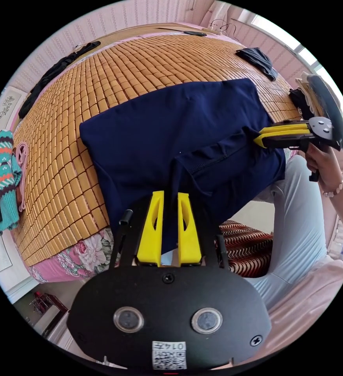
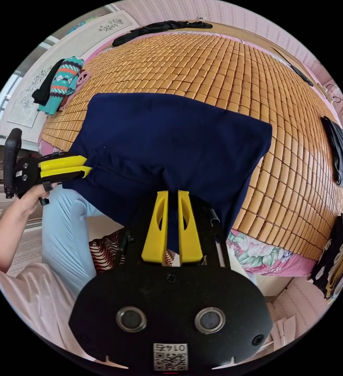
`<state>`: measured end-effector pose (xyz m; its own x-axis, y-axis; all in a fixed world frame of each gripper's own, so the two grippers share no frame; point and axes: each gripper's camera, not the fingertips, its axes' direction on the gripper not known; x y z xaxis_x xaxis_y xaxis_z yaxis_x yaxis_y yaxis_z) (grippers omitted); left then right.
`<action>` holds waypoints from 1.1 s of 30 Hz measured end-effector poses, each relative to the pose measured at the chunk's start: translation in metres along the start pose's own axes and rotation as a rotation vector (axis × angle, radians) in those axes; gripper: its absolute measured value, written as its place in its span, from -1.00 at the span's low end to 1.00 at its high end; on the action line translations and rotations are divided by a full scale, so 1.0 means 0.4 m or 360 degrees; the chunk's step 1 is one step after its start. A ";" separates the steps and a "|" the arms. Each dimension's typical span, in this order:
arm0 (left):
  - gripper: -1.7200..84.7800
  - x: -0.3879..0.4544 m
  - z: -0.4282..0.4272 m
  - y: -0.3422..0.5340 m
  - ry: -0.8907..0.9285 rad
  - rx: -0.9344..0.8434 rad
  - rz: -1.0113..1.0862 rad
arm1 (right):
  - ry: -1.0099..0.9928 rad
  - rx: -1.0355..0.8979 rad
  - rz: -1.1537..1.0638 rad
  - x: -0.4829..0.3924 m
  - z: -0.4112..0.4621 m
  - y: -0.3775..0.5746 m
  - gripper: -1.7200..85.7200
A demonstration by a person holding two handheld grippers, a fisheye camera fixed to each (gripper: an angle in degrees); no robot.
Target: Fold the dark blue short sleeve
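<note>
The dark blue short-sleeve shirt lies spread on the bamboo mat, its near edge hanging over the bed's side. My left gripper is shut on the hanging near edge, with blue cloth between its yellow jaws. In the same view my right gripper pinches a raised fold of the shirt at the right, next to a stitched sleeve hem. In the right gripper view the shirt spreads ahead; the right gripper holds its near edge and the left gripper grips the left corner.
The bamboo mat covers a bed with a floral sheet. A striped knit sweater, a black garment, a dark garment and a clothes stack lie around the edges. The person's light blue trouser leg stands by a striped rug.
</note>
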<state>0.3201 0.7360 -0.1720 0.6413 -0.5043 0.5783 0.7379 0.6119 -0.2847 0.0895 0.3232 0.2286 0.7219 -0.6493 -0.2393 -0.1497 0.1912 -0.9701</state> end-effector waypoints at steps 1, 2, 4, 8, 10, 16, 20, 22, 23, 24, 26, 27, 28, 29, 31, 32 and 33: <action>-0.84 0.003 -0.003 -0.003 -0.0003 -0.0005 0.0011 | -0.0002 0.0026 -0.0007 -0.003 -0.007 0.004 -0.90; -0.86 0.007 -0.010 -0.006 -0.0005 -0.0003 0.0027 | -0.0008 0.0061 -0.0014 -0.006 -0.019 0.012 -0.91; -0.89 0.014 -0.024 -0.005 -0.0017 0.0010 0.0046 | -0.0037 0.0089 -0.0021 -0.009 -0.035 0.024 -0.93; -0.93 0.031 -0.068 0.015 -0.0046 0.0066 0.0089 | -0.0122 0.0162 -0.0075 -0.016 -0.072 0.069 -0.94; -0.94 0.039 -0.089 0.035 -0.0029 0.0086 0.0119 | -0.0168 0.0169 -0.0126 -0.024 -0.084 0.094 -0.94; -0.92 0.049 -0.115 0.179 0.0094 0.0120 0.0193 | -0.0153 0.0033 -0.0385 -0.074 -0.059 0.207 -0.92; -0.88 0.026 -0.113 0.276 0.0179 0.0049 0.0177 | -0.0026 -0.0203 -0.0482 -0.083 -0.002 0.257 -0.86; -0.85 0.005 -0.123 0.301 0.0184 0.0026 0.0145 | -0.0061 -0.0225 -0.0471 -0.071 -0.003 0.264 -0.83; -0.84 -0.015 -0.133 0.312 0.0181 0.0036 0.0106 | -0.0086 -0.0194 -0.0439 -0.057 -0.015 0.262 -0.81; -0.84 -0.039 -0.146 0.317 0.0172 0.0062 0.0062 | -0.0098 -0.0131 -0.0384 -0.038 -0.033 0.256 -0.79; -0.83 -0.082 -0.165 0.311 0.0144 0.0131 -0.0013 | -0.0088 0.0007 -0.0262 0.002 -0.066 0.237 -0.75; -0.82 -0.116 -0.176 0.296 0.0133 0.0175 -0.0066 | -0.0072 0.0107 -0.0150 0.037 -0.087 0.219 -0.71; -0.81 -0.134 -0.181 0.285 0.0130 0.0199 -0.0094 | -0.0070 0.0152 -0.0088 0.056 -0.097 0.209 -0.70; -0.80 -0.168 -0.190 0.257 0.0117 0.0246 -0.0148 | -0.0079 0.0236 0.0033 0.097 -0.112 0.186 -0.67; -0.79 -0.218 -0.202 0.209 0.0090 0.0342 -0.0235 | -0.0111 0.0342 0.0208 0.160 -0.124 0.151 -0.65; -0.78 -0.252 -0.207 0.178 0.0097 0.0421 -0.0299 | -0.0147 0.0398 0.0312 0.200 -0.126 0.128 -0.65; -0.77 -0.286 -0.207 0.146 0.0123 0.0490 -0.0365 | -0.0184 0.0441 0.0401 0.237 -0.122 0.108 -0.65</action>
<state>0.3073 0.7791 -0.3180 0.4898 -0.6865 0.5374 0.7738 0.6263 0.0947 0.1184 0.2338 0.1622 0.7596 -0.4723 -0.4471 -0.1552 0.5360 -0.8299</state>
